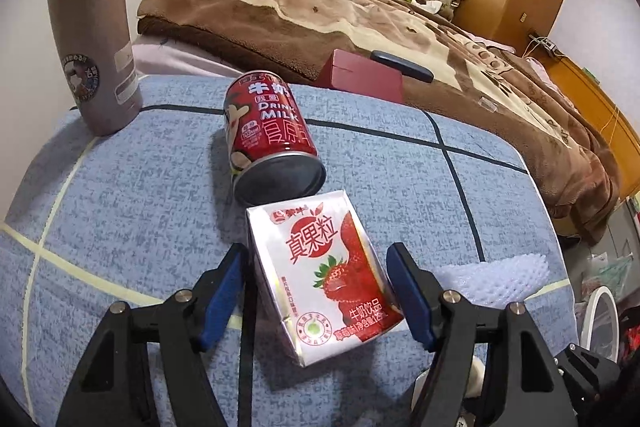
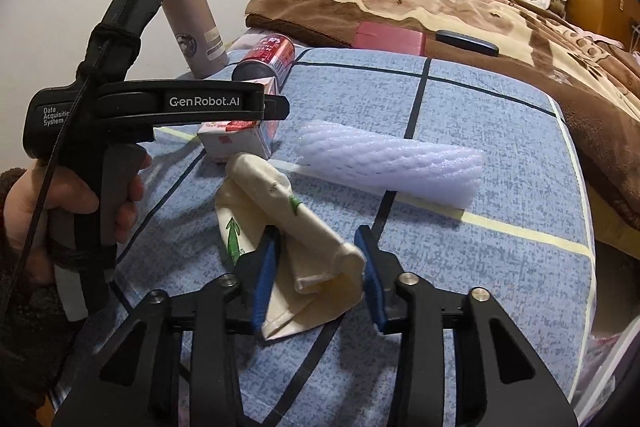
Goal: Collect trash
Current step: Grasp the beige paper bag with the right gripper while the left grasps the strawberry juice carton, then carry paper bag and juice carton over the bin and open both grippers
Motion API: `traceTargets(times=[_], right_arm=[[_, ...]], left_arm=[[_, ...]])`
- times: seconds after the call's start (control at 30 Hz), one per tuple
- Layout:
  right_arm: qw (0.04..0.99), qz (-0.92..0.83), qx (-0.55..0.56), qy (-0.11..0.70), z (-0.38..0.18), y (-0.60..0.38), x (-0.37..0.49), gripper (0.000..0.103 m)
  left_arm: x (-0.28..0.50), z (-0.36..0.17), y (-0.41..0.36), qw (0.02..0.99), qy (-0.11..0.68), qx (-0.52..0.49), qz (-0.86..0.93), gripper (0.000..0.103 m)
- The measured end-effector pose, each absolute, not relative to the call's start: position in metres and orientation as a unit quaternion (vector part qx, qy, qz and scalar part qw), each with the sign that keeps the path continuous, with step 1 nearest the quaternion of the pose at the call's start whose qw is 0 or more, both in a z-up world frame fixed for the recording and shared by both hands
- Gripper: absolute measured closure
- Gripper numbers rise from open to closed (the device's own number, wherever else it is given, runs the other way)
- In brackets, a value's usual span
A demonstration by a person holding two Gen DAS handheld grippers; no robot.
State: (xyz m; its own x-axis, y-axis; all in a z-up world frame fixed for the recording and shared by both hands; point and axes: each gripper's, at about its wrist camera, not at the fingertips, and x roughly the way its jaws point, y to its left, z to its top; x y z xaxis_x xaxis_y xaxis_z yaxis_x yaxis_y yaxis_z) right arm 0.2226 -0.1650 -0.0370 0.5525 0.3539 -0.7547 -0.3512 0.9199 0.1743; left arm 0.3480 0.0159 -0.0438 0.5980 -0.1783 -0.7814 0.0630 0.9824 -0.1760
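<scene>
Straddling the strawberry milk carton (image 1: pixel 324 275) at lower centre, the left gripper (image 1: pixel 316 287) gapes wide, gripping nothing. Right gripper (image 2: pixel 318 267) likewise open around a crumpled paper bag (image 2: pixel 296 239). Left hand (image 2: pixel 60 203) partly cut off; red can (image 2: pixel 266 61) half hidden.

Right claw (image 2: pixel 320 267) open w/ blue pads either side of a crumpled cream paper bag (image 2: pixel 296 235) on the blue checked bed cover (image 2: pixel 500 107). White foam net (image 2: pixel 392 163) just beyond. Left claw (image 2: pixel 276 107) over strawberry milk carton (image 2: pixel 236 143); red can (image 2: pixel 268 61) & thermos (image 2: pixel 198 31) behind.
</scene>
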Motion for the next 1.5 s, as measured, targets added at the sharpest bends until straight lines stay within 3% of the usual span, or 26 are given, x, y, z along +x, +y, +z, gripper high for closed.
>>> traceTargets(times=[0.17,0.43,1.5], right_arm=[[0.885,0.195,0.006,0.422,-0.036,-0.168,0.221,0.077],[0.889,0.190,0.006,0.417,-0.035,-0.168,0.219,0.084],[0.910,0.139,0.045,0.389,-0.012,-0.197,0.179,0.086]], left_arm=[[0.347,-0.045,0.019,0.891,0.442,-0.072,-0.072,0.032],[0.331,-0.042,0.026,0.894,0.436,-0.075,-0.067,0.036],[0.245,-0.014,-0.002,0.904,0.413,-0.063,-0.096,0.037]])
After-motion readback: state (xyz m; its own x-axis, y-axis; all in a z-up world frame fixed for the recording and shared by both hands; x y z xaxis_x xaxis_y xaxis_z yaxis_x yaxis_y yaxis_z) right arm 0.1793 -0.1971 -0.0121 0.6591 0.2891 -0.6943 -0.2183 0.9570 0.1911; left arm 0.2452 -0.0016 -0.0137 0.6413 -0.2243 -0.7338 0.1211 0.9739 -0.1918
